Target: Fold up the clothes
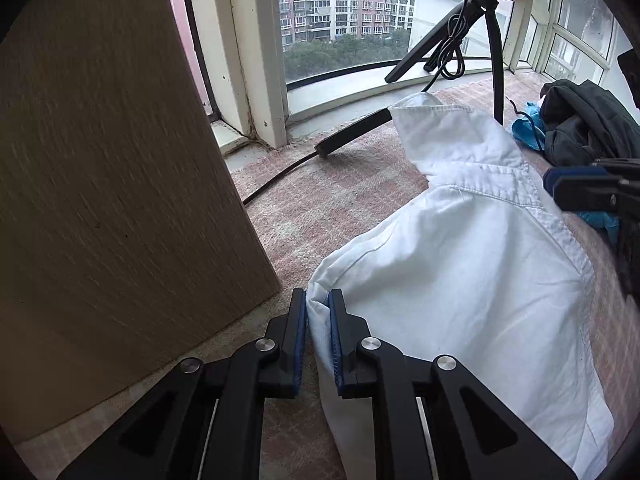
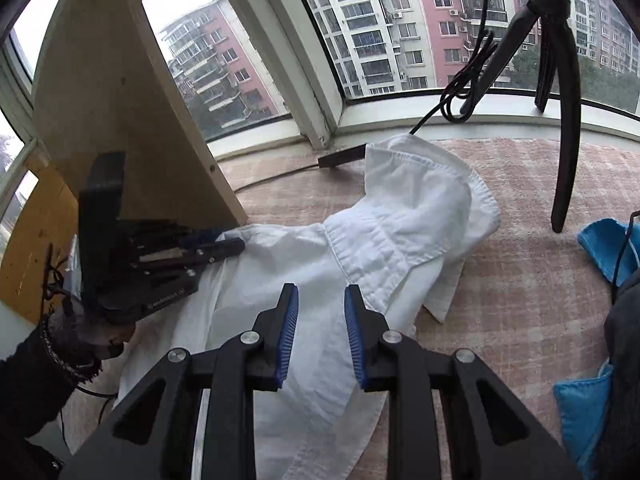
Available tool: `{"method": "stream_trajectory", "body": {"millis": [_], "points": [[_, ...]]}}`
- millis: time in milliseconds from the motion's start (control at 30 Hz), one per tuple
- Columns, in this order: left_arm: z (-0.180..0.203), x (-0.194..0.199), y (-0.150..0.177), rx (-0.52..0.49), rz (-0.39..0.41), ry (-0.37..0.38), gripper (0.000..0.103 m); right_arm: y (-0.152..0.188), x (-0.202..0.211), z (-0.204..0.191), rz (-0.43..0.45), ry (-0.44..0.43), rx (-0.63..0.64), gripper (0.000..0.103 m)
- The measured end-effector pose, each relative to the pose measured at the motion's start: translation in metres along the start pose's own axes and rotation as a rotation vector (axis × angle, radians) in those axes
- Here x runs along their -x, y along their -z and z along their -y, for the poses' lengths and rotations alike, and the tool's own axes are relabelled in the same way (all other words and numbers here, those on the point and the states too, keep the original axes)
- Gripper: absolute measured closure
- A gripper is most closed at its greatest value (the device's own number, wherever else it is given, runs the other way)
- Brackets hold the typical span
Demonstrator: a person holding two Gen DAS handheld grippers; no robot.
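With the white shirt [image 2: 360, 248] spread on the pink blanket [image 2: 520, 280], the left gripper [image 1: 318, 312] pinches its shoulder edge, while the right gripper [image 2: 321, 312] hovers parted just above the opposite shoulder and should lower squarely before pinching one layer.

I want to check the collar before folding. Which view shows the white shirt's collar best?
The right wrist view: the white cotton shirt's collar lies spread out in mid-frame. The left wrist view shows the collar from the side, bunched.
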State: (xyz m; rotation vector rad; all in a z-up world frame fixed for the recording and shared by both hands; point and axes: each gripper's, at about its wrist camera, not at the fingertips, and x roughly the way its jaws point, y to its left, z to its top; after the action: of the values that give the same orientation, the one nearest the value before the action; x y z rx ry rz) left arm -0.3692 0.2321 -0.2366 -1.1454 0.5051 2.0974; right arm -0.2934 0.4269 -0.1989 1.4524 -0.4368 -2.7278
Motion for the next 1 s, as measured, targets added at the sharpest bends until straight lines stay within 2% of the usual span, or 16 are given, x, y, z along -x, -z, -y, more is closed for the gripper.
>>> {"method": "stream_trajectory", "body": {"millis": [67,100,167,267,367,500,533,567,667,733,833,933,1000], "points": [[0.000,0.010,-0.003,0.001,0.006,-0.004,0.087,0.005,-0.015,0.007,-0.039,0.102,0.005,0.100],[0.000,0.018,-0.004,0.001,0.018,-0.003,0.087,0.005,-0.014,0.015,-0.041,0.077,-0.048,0.100],[0.000,0.036,-0.006,-0.001,0.041,0.000,0.087,0.007,0.015,0.024,0.025,0.053,-0.138,0.097],[-0.011,0.074,-0.004,0.004,0.078,0.016,0.087,0.018,0.066,0.022,0.080,0.014,-0.158,0.094],[-0.025,0.121,0.008,0.033,0.112,0.063,0.087,0.044,0.106,0.010,0.072,-0.079,-0.184,0.094],[-0.034,0.175,0.032,0.028,0.119,0.083,0.086,0.104,0.139,-0.016,0.009,-0.159,-0.228,0.094],[-0.036,0.187,0.042,0.024,0.109,0.083,0.086,0.122,0.145,-0.021,-0.016,-0.171,-0.247,0.091],[-0.038,0.199,0.054,0.024,0.095,0.094,0.086,0.144,0.153,-0.028,-0.031,-0.149,-0.257,0.081],[-0.039,0.230,0.098,0.041,0.049,0.152,0.081,0.212,0.177,-0.043,-0.072,-0.112,-0.310,0.067],[-0.031,0.249,0.133,0.057,0.010,0.198,0.074,0.264,0.185,-0.050,-0.106,-0.131,-0.386,0.067],[0.000,0.254,0.184,0.072,-0.080,0.255,0.072,0.328,0.189,-0.066,-0.148,-0.091,-0.450,0.067],[0.036,0.251,0.209,-0.002,-0.126,0.291,0.072,0.360,0.186,-0.082,-0.134,-0.048,-0.480,0.067],[0.060,0.250,0.224,-0.057,-0.154,0.315,0.072,0.360,0.185,-0.097,-0.102,-0.077,-0.456,0.067]]}}
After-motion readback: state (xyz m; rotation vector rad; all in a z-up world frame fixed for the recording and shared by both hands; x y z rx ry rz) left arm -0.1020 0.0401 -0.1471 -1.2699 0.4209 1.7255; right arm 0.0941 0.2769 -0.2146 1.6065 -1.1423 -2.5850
